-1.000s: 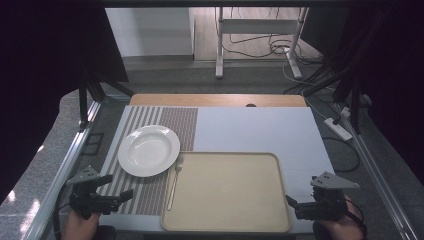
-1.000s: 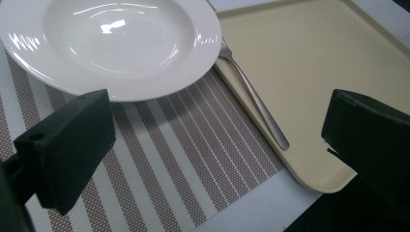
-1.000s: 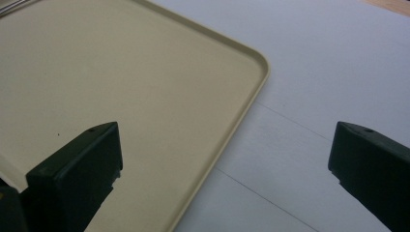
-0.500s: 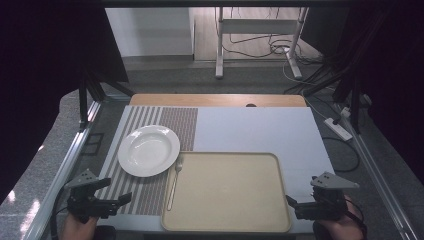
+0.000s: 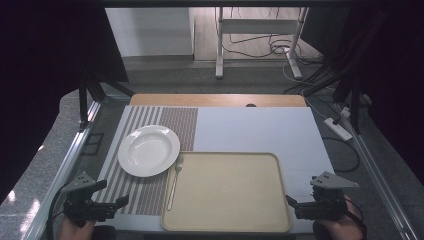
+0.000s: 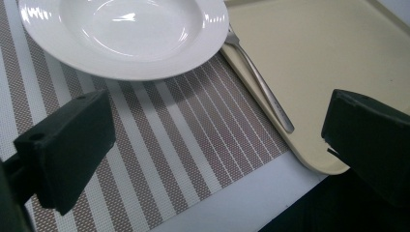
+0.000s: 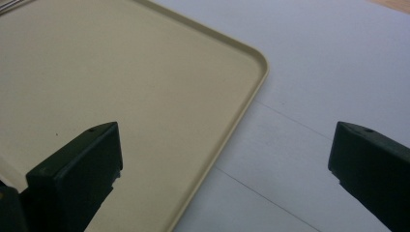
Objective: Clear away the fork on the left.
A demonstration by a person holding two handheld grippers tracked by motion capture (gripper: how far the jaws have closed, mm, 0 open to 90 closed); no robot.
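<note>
We are holding both tools released at the near edge: left tool (image 5: pixel 120 202) facing the fork (image 6: pixel 261 84), right tool (image 5: pixel 291 202) beside the tray (image 5: pixel 280 200). Next, we judge, the left closes in on the fork.

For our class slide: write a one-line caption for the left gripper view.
Open left gripper above striped placemat, facing white plate and fork on tray edge.

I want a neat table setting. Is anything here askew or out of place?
Yes: the fork lies across the tray's left rim, its head by the plate, instead of flat on the placemat.
</note>
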